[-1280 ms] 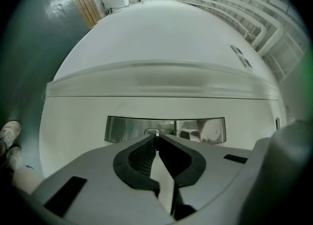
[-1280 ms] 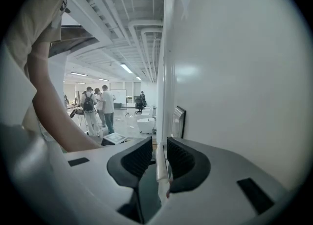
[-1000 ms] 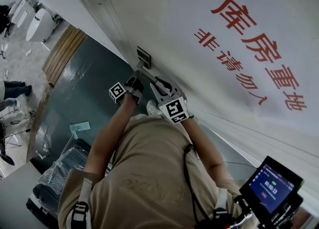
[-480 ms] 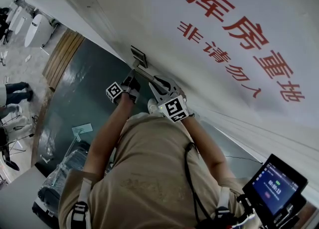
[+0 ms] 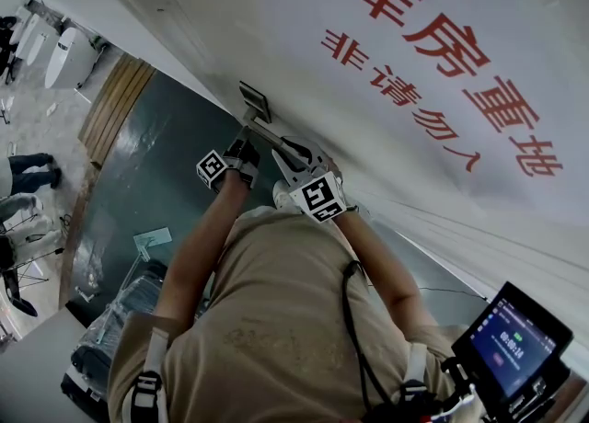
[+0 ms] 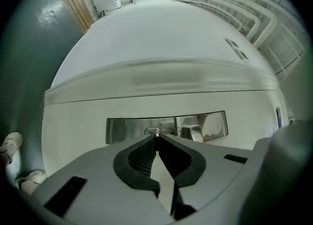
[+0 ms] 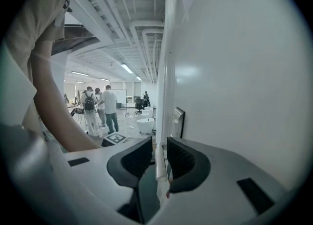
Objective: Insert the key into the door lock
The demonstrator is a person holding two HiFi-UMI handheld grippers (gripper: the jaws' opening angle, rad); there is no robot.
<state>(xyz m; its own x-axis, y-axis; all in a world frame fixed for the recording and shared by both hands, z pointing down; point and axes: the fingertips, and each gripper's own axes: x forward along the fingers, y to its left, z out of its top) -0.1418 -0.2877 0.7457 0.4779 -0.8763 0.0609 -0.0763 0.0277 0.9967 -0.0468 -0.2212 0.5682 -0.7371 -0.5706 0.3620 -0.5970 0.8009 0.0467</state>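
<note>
The left tongs (image 6: 156, 136) are clenched on the key (image 6: 156, 134). Only its small metal tip shows past the pads. That tip sits right at the keyhole (image 6: 152, 131), near the middle of the steel lock plate (image 6: 122, 130), at the centre of the left gripper view. The key has been brought up and lined up, but I cannot make out how deep it sits. By my judgement, the push home is either just beginning or still to do.

The right tongs (image 7: 155, 151) straddle the lever handle (image 7: 160, 164), which runs between the pads toward the lock plate (image 7: 177, 121). A thin gap shows on each side of the handle, so they look released rather than clamped on it.

Only the left gripper view shows the keyhole and the key tip. In the head view the left tongs (image 5: 247, 143) and right tongs (image 5: 287, 148) cover that spot, just below the lock plate (image 5: 254, 99). The head view alone shows both arms side by side and the red characters (image 5: 433, 53) across the white door (image 5: 304, 7). It also shows a screen (image 5: 515, 343) at the lower right. Only the right gripper view shows the plate edge-on, with people (image 7: 100, 106) standing far down the hall at the left.
</note>
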